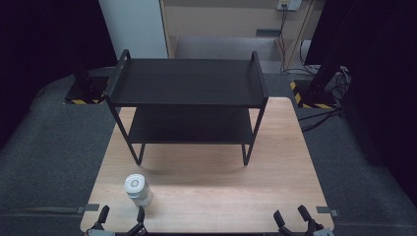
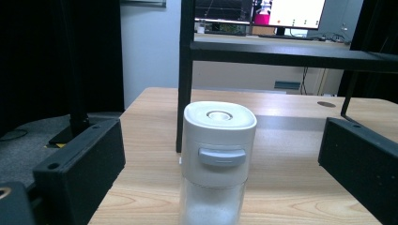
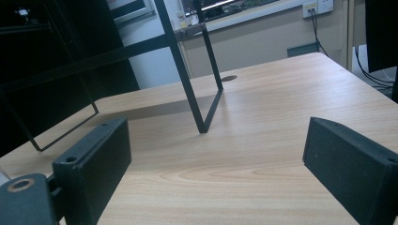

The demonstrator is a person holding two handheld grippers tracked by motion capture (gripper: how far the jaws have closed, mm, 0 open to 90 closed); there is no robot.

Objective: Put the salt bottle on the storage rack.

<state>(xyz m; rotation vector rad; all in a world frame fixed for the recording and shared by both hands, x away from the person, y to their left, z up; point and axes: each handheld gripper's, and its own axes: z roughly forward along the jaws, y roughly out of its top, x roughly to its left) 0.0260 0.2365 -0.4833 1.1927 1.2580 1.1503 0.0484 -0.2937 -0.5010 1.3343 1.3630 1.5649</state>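
Note:
A small clear jar with a white lid [image 1: 136,190] stands upright on the wooden table [image 1: 206,191] near its front left corner. In the left gripper view the jar [image 2: 217,159] stands just ahead, between the two wide-apart jaws, untouched. My left gripper [image 1: 122,215] is open at the table's front edge, just behind the jar. My right gripper [image 1: 292,216] is open at the front right, nothing between its jaws; its view [image 3: 216,159] shows bare wood ahead.
A black two-tier metal shelf rack [image 1: 187,83] stands across the back half of the table, both shelves bare. Its front right leg [image 3: 197,101] rises ahead of the right gripper. Dark stands and cables sit on the grey floor [image 1: 49,147] around the table.

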